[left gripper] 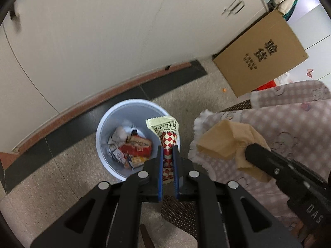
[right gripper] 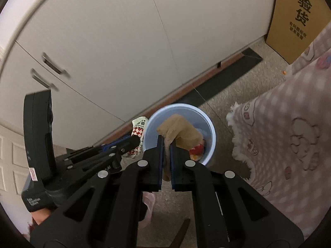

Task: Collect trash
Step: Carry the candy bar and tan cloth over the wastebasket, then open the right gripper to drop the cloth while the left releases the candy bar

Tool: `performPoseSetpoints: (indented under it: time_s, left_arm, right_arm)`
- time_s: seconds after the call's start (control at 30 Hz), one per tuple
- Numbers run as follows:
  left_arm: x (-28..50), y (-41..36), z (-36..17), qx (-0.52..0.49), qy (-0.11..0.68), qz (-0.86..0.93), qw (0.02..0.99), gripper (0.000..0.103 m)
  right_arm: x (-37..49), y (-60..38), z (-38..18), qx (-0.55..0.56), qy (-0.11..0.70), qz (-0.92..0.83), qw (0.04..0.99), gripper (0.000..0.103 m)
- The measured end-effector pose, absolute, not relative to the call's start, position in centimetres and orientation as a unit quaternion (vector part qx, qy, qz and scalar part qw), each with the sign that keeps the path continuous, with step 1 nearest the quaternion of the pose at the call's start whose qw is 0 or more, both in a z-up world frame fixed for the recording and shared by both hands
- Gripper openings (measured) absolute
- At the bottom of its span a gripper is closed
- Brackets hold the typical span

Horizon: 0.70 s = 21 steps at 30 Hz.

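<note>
Speckled floor (left gripper: 72,165) (bin (left gripper: 107,124) by white cupboards (left gripper: 93,41)); left fingers (left gripper: 159,157) pinch wrapper (left gripper: 167,136), right fingers (right gripper: 160,150) cloth (right gripper: 180,132).

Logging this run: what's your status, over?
Left gripper shut on wrapper, right gripper shut on tan cloth. Both over bin, trash already inside. Nothing in the way.

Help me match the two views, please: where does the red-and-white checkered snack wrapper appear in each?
Left wrist view: checkered snack wrapper at centre, clamped in the left gripper over the bin's right rim.
Right wrist view: left of centre, just left of the bin, in the left gripper.
Shared landmark: the pale blue bin.
</note>
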State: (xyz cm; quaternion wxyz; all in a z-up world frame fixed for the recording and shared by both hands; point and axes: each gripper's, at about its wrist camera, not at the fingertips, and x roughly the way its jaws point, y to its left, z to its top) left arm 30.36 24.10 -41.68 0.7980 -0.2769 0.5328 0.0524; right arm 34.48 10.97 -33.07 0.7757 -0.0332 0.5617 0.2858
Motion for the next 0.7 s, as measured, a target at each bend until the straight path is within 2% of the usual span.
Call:
performPoseSetpoints:
  time_s: [0.33, 0.4, 0.43, 0.47, 0.53, 0.7]
  left_arm:
    - [31.8, 25.1, -42.8, -0.234, 0.543, 0.090, 0.801, 0.008]
    - [31.8, 25.4, -42.9, -0.234, 0.543, 0.096, 0.801, 0.008]
    - [32.0, 25.4, -42.9, -0.235, 0.543, 0.097, 0.800, 0.008]
    - [32.0, 25.6, -43.0, -0.239, 0.544, 0.098, 0.799, 0.008]
    - [32.0, 25.9, -43.2, -0.245, 0.544, 0.103, 0.796, 0.008]
    - [31.9, 26.2, -43.4, -0.250, 0.547, 0.104, 0.792, 0.008]
  right_arm:
    - [35.6, 13.4, -36.4, -0.046, 0.572, 0.276, 0.771, 0.007]
    - [35.9, 13.8, -36.7, -0.048, 0.569, 0.275, 0.773, 0.010]
    - [36.0, 13.8, -36.9, -0.047, 0.568, 0.273, 0.775, 0.018]
    - [36.2, 13.9, -36.9, -0.045, 0.568, 0.270, 0.776, 0.034]
    - [36.4, 13.7, -36.9, -0.046, 0.562, 0.258, 0.784, 0.050]
    - [36.3, 13.6, -36.6, -0.057, 0.553, 0.254, 0.792, 0.052]
